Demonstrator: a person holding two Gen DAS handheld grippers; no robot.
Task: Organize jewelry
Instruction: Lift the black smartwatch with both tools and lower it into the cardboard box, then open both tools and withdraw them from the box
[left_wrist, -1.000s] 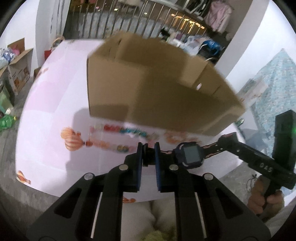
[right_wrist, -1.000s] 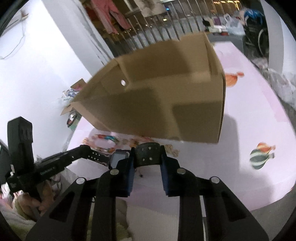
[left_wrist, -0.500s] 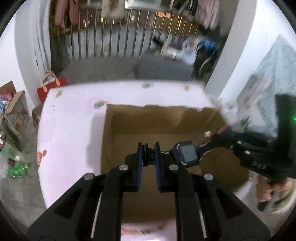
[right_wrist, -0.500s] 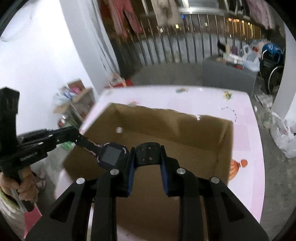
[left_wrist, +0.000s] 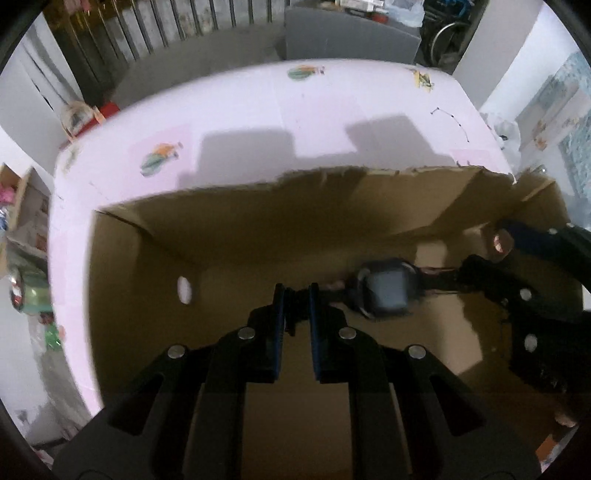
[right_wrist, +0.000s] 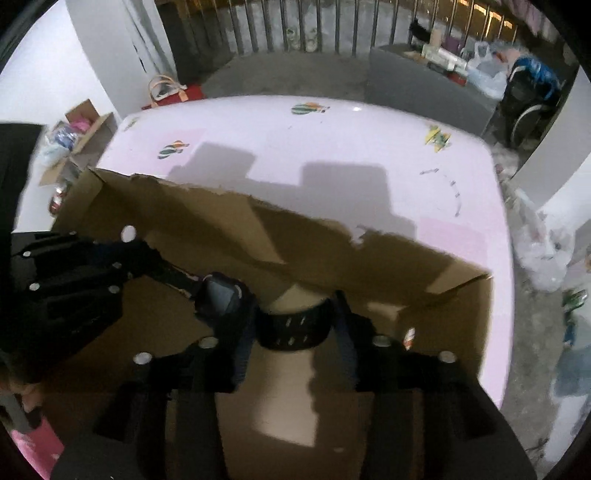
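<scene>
Both grippers now hang over the open brown cardboard box (left_wrist: 229, 236), with the dark square-faced smartwatch (left_wrist: 386, 291) strung between them above its floor. My right gripper (right_wrist: 295, 334) is opening at this moment: its jaws stand apart on either side of the perforated black strap (right_wrist: 295, 328), which still lies between them but, as far as I can judge, is no longer pinched. My left gripper (left_wrist: 294, 306) is nearly closed and also easing open slightly; the other strap end sits between its blue pads (left_wrist: 279, 314), and it looks gripped, though blur keeps me from being sure. I take this as the start of the drop into the box. A second ago both grippers were clamped on the straps and the box showed only its outer side, with a string of coloured beads lying on the pale pink tablecloth (left_wrist: 258, 103) in front of it. Half a second ago we had come over the rim with both grips tight. Now the view looks steeply down inside, and the beads are out of sight.
</scene>
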